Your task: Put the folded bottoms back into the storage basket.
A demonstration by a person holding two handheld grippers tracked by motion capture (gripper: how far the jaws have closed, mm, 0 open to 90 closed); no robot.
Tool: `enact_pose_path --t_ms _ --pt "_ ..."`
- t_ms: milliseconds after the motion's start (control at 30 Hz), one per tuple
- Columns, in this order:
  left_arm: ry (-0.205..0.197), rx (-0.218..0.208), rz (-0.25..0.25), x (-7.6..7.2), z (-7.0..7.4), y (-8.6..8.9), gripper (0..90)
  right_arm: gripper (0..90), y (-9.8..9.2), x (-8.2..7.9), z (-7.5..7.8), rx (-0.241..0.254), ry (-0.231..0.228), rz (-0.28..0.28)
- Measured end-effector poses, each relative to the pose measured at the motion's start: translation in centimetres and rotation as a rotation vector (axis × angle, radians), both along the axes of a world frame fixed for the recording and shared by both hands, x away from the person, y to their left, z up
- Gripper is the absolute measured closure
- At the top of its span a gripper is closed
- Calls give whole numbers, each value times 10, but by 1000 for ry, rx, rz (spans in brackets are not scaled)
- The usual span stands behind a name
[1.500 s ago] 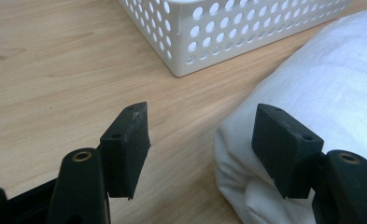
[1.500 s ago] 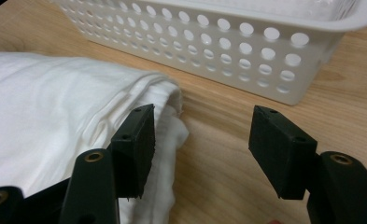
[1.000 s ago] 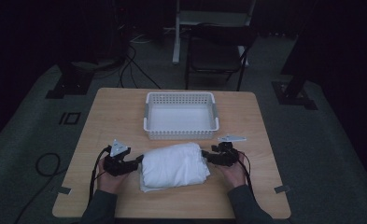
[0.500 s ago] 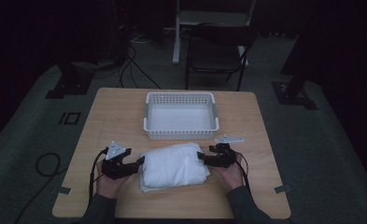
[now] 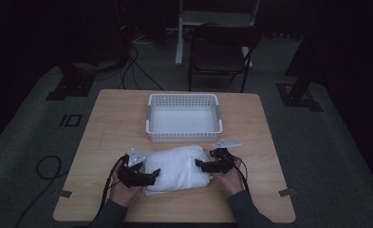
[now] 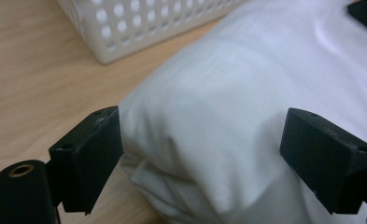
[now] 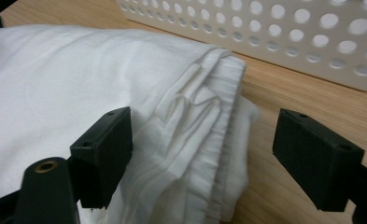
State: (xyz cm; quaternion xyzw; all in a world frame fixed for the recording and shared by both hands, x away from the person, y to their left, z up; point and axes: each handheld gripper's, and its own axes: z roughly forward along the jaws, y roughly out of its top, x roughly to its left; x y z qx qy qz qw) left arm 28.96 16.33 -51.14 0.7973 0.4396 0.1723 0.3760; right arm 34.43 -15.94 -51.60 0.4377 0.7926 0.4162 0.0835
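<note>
A folded white cloth (image 5: 177,168) lies on the wooden tabletop (image 5: 108,128), near the person's edge and just in front of a white perforated basket (image 5: 184,117) that stands toward the middle of the far half. The left hand-held gripper (image 5: 152,175) sits at the cloth's left end, held by the left hand (image 5: 122,187), and its jaws are spread; in the left gripper view (image 6: 202,154) the rounded, bulging fold of the cloth fills the gap between the two black jaws, one jaw over bare wood beside the cloth and the other over the cloth itself, though whether either one touches the fabric cannot be told. The right hand-held gripper (image 5: 199,165) sits at the cloth's right end, held by the right hand (image 5: 230,178), and its jaws are likewise spread apart; in the right gripper view (image 7: 202,149) the stacked, pleated edges of the cloth's layers lie between the jaws, the left jaw over the cloth and the right jaw over the wood just past the cloth's edge. The basket's holed wall runs across the top of both gripper views, close behind the cloth. A grey three-cornered plate (image 5: 227,143) lies near the basket's front right corner, and another (image 5: 135,157) tops the left hand-held gripper. A dark chair (image 5: 222,54) stands on the floor beyond the tabletop
</note>
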Motion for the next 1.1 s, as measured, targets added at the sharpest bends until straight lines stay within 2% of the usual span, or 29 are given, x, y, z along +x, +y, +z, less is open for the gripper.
enact_pose_path --t_ms 67,100,133,233,333,433,567,667,733,800,900,1100 --pt "6 -6 2 1 -2 1 98 182 0 0 0 -2 -1 1" --pt "37 -23 1 4 -7 4 98 181 1 0 -1 -3 3 -2" --pt "51 -33 0 5 -8 5 90 162 3 1 -3 -6 14 3" --pt "69 -47 -3 7 -16 7 81 148 4 2 -8 -4 30 5" --pt "104 -81 -6 11 -23 10 58 140 3 3 -9 13 49 5" --pt "125 -106 -7 14 -26 13 42 140 3 1 -4 15 23 10" --pt "130 -106 -12 15 -28 13 40 124 6 -3 2 44 -2 36" --pt "139 -108 -16 16 -30 13 39 117 9 -3 -1 17 3 44" --pt "150 -112 -23 18 -32 14 39 108 13 0 -10 -30 29 34" --pt "167 -109 -27 19 -33 14 40 103 12 2 -14 -17 50 37" --pt "211 -138 -27 23 -37 15 37 98 11 6 -20 -2 85 45" --pt "193 -147 -26 21 -39 15 32 91 7 12 -30 49 173 55"
